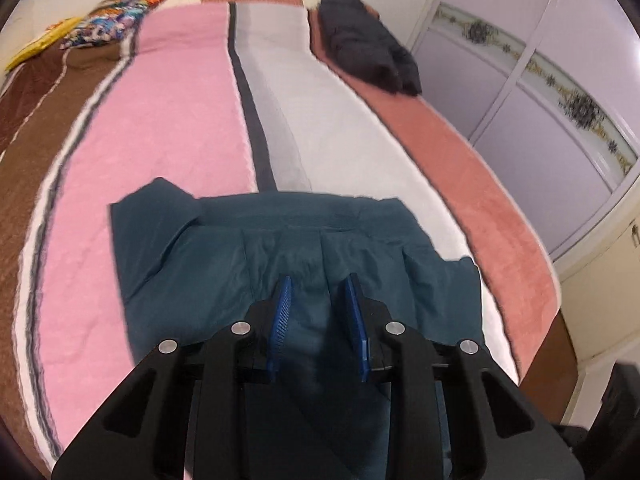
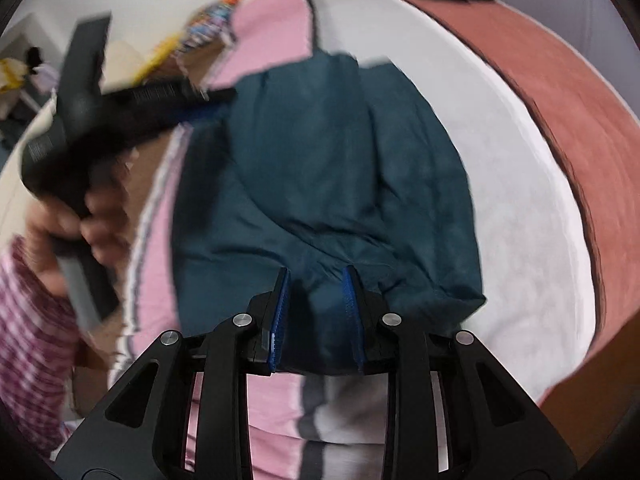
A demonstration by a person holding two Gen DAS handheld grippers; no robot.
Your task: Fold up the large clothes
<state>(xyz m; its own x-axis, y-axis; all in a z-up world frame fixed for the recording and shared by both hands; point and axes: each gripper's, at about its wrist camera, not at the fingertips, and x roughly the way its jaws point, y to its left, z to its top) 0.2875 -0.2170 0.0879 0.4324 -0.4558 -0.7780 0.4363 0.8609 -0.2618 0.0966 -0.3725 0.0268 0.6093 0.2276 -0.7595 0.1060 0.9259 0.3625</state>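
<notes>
Fabric of teal garment bunches between right tool pads.

A garment lies spread on the near part of the bed, across several of the cover's lengthwise stripes. Far behind it, along the bed's right edge, sits a bundle of clothes, and pillows lie at the far left corner. A wardrobe stands to the right of the bed, behind the bundle.
</notes>
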